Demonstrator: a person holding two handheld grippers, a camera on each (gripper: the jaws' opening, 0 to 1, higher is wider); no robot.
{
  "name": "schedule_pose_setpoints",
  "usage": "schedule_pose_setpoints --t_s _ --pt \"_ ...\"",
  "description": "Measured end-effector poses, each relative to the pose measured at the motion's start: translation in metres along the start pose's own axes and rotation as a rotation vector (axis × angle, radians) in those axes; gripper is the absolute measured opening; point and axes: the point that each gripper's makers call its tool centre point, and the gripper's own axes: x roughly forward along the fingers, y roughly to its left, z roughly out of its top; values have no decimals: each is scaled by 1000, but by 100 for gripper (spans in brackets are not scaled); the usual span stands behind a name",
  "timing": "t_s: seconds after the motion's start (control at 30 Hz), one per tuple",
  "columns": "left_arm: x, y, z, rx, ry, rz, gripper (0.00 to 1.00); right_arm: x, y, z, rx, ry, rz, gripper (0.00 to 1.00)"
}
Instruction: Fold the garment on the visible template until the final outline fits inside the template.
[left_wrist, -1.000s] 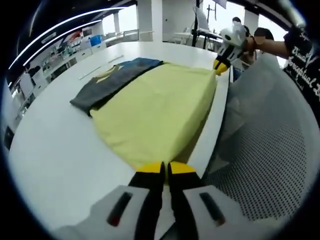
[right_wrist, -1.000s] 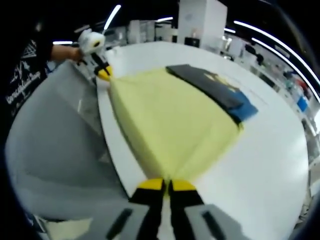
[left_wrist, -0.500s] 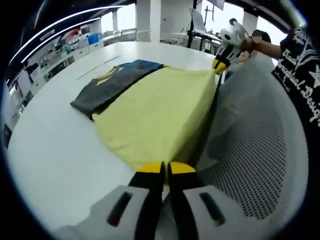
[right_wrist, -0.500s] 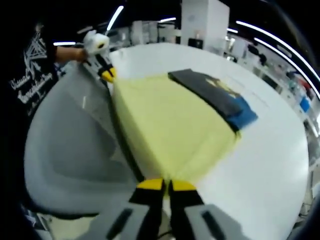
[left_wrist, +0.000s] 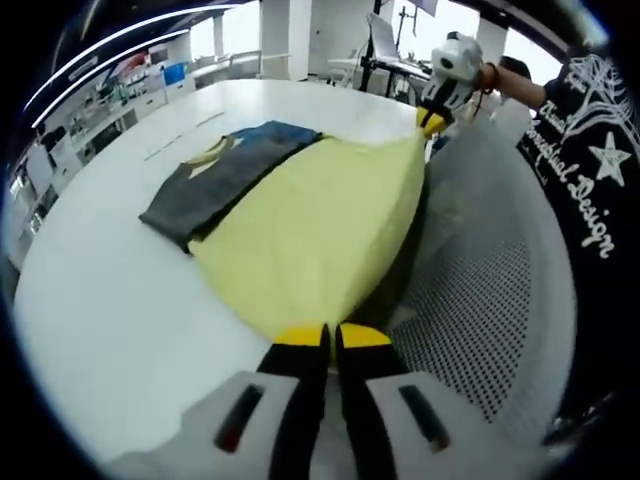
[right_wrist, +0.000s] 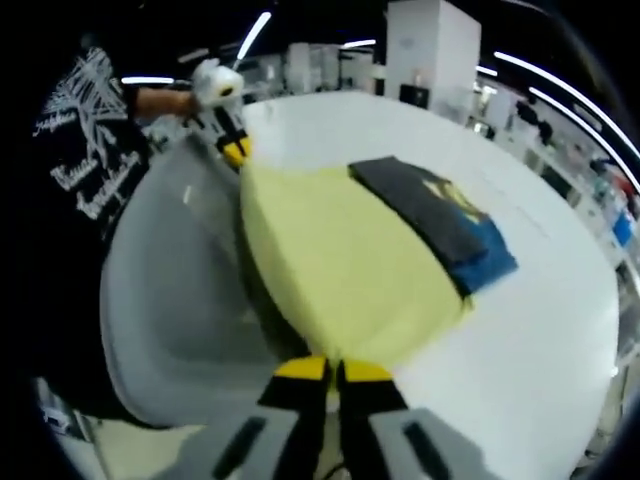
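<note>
A pale yellow garment (left_wrist: 315, 225) is stretched between both grippers at the near edge of the white table (left_wrist: 100, 300), its lifted edge off the tabletop. My left gripper (left_wrist: 329, 336) is shut on one corner. My right gripper (right_wrist: 329, 368) is shut on the other corner (left_wrist: 425, 125). In the right gripper view the yellow garment (right_wrist: 335, 265) runs from my jaws to the left gripper (right_wrist: 232, 148). A folded dark grey and blue garment (left_wrist: 220, 175) lies flat on the table just beyond the yellow one, also seen as a dark garment (right_wrist: 435, 220).
A grey mesh chair (left_wrist: 490, 290) sits right at the table edge under the lifted cloth, also the chair (right_wrist: 175, 300). A person in a black printed shirt (left_wrist: 590, 170) stands beside it. Desks and shelves fill the far room.
Both grippers have lifted and pulled the yellow garment's near edge back off the table toward the chair. A dark gap now shows under that edge.
</note>
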Motion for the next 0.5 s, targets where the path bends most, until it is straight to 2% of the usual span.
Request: schedule_pose_setpoints --t_s 0.23,0.5 --pt "-4 20 20 -3 -35 49 0 -8 -26 17 -23 -34 -70 0" --pt "-16 59 66 11 -155 168 0 -16 -62 40 -59 -66 -168 0"
